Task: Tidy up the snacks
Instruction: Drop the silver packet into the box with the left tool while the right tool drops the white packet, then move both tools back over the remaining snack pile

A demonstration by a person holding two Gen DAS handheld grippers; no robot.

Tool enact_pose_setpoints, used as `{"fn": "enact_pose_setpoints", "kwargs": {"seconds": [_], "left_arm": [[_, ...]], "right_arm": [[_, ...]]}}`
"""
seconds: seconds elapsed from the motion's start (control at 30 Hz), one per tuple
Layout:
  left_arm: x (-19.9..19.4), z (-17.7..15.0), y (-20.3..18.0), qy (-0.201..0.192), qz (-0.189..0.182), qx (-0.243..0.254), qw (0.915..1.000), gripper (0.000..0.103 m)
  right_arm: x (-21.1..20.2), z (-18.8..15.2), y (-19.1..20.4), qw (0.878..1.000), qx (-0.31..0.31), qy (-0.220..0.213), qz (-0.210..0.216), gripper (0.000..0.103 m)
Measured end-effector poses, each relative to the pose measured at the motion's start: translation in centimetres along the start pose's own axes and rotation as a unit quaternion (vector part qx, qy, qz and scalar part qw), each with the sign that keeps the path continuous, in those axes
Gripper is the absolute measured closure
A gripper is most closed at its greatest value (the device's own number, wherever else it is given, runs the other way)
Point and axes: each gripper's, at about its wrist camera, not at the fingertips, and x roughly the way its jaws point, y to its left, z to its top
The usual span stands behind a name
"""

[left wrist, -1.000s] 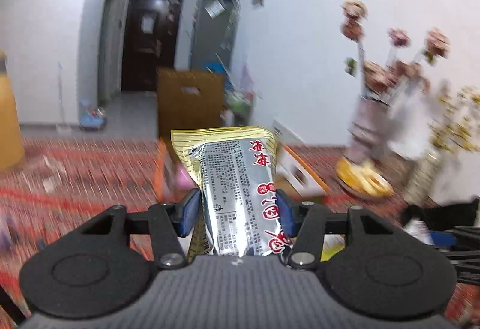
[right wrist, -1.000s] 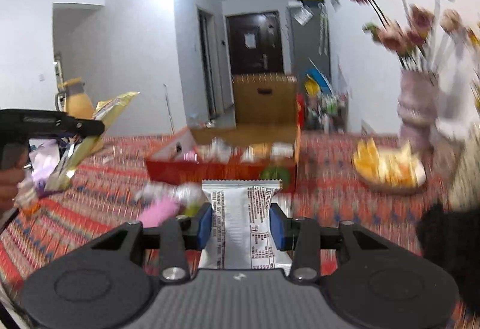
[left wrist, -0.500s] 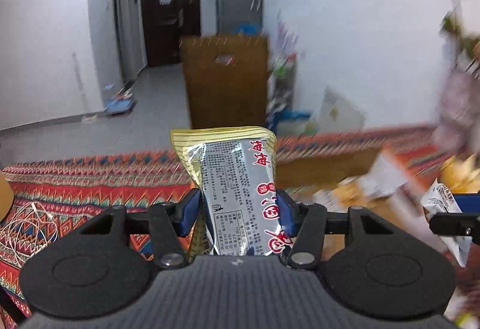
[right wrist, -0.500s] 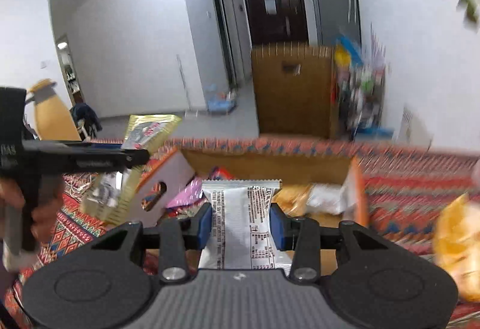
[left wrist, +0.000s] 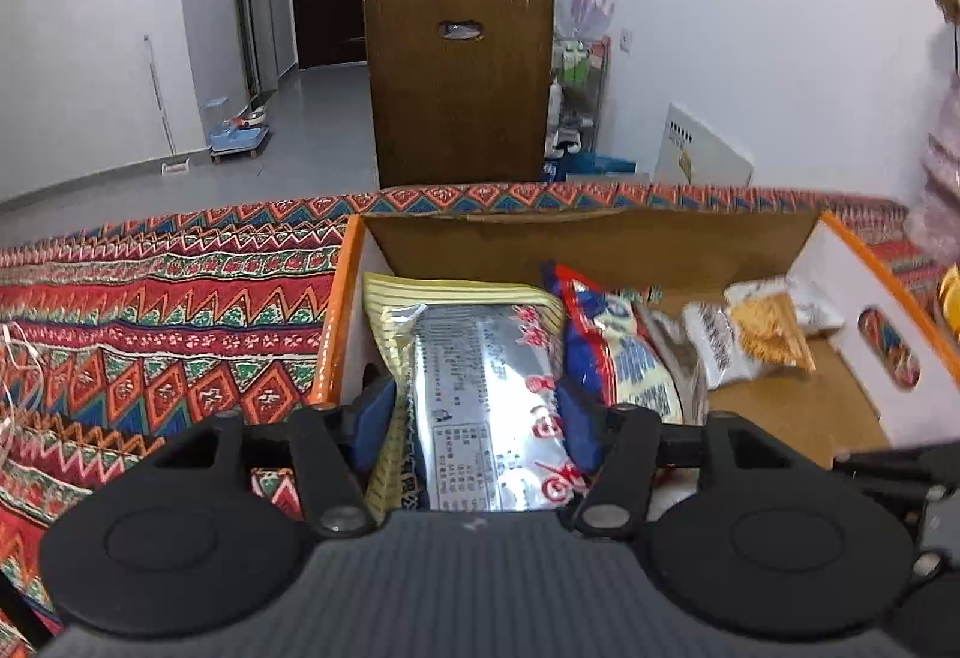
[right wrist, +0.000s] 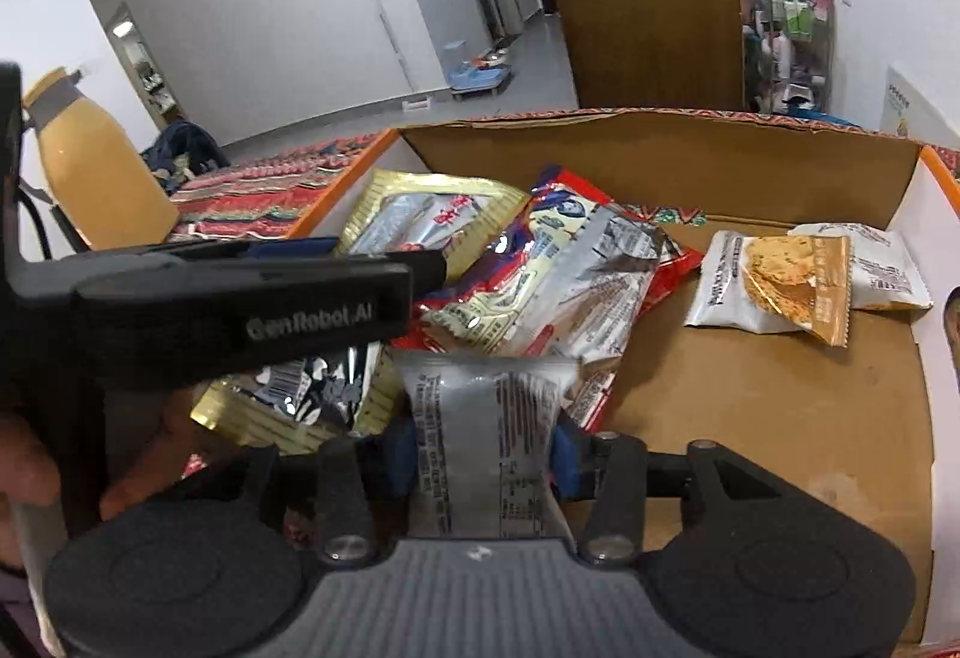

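Observation:
My left gripper (left wrist: 474, 418) is shut on a gold-and-silver snack packet (left wrist: 480, 376) and holds it over the left end of an open cardboard box (left wrist: 588, 238) with an orange rim. It shows from the side in the right wrist view (right wrist: 384, 262), with its packet (right wrist: 420, 214) in it. My right gripper (right wrist: 483, 448) is shut on a white snack packet (right wrist: 486, 430) just inside the box (right wrist: 660, 148). Red-and-yellow packets (right wrist: 540, 274) and biscuit packets (right wrist: 774, 280) lie in the box.
The box sits on a red patterned cloth (left wrist: 162, 310). A yellow bottle (right wrist: 90, 166) stands to the left. A tall brown cardboard panel (left wrist: 459, 82) stands behind the table. Part of a vase (left wrist: 942, 178) shows at the right edge.
Both grippers have swung towards the box and tipped down over it, each still holding its packet. The left packet now hangs over the box's left end; the right packet is inside the near edge.

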Motion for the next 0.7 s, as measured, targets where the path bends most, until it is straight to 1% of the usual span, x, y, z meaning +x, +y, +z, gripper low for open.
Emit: {"fn": "enact_pose_setpoints", "kwargs": {"seconds": [0.07, 0.1, 0.13, 0.2, 0.27, 0.33, 0.4, 0.5, 0.53, 0.6, 0.7], "left_arm": [[-0.4, 0.3, 0.3, 0.01, -0.014, -0.003, 0.9999, 0.033], [-1.0, 0.5, 0.4, 0.01, -0.02, -0.005, 0.9997, 0.03], [-1.9, 0.7, 0.6, 0.004, -0.028, -0.005, 0.9996, 0.028], [-3.8, 1.2, 0.9, -0.011, -0.038, 0.005, 0.9992, 0.027], [-6.6, 1.9, 1.0, -0.032, -0.035, 0.019, 0.9987, 0.027], [-10.1, 2.6, 1.2, -0.057, -0.033, 0.028, 0.9975, 0.026], [-13.6, 3.2, 1.5, -0.072, -0.034, 0.031, 0.9963, 0.025], [-19.4, 3.5, 1.2, -0.1, -0.036, 0.042, 0.9935, 0.02], [-21.6, 3.1, 1.0, -0.111, -0.041, 0.049, 0.9918, 0.02], [-24.8, 2.4, 0.5, -0.125, -0.047, 0.057, 0.9894, 0.019], [-29.5, 0.2, -0.1, -0.14, -0.053, 0.061, 0.9868, 0.016]], "right_arm": [[-0.4, 0.1, 0.2, 1.0, -0.002, 0.009, -0.007, 0.047], [-0.7, 0.2, 0.3, 1.0, -0.002, 0.011, -0.007, 0.041], [-1.6, 0.2, 0.3, 1.0, -0.003, 0.008, -0.008, 0.038], [-3.7, 0.3, 0.4, 1.0, -0.009, -0.004, -0.009, 0.036], [-6.0, 0.5, 0.3, 1.0, -0.015, -0.02, -0.014, 0.036], [-9.3, 0.8, 0.5, 0.999, -0.022, -0.041, -0.023, 0.036], [-13.0, 1.0, 0.8, 0.997, -0.029, -0.063, -0.032, 0.036], [-18.5, 0.9, 1.6, 0.993, -0.045, -0.097, -0.043, 0.033], [-20.6, 0.5, 2.0, 0.992, -0.051, -0.11, -0.047, 0.03], [-24.0, -0.7, 2.5, 0.989, -0.057, -0.129, -0.051, 0.029], [-28.5, -3.1, 3.4, 0.985, -0.068, -0.151, -0.055, 0.028]]}}
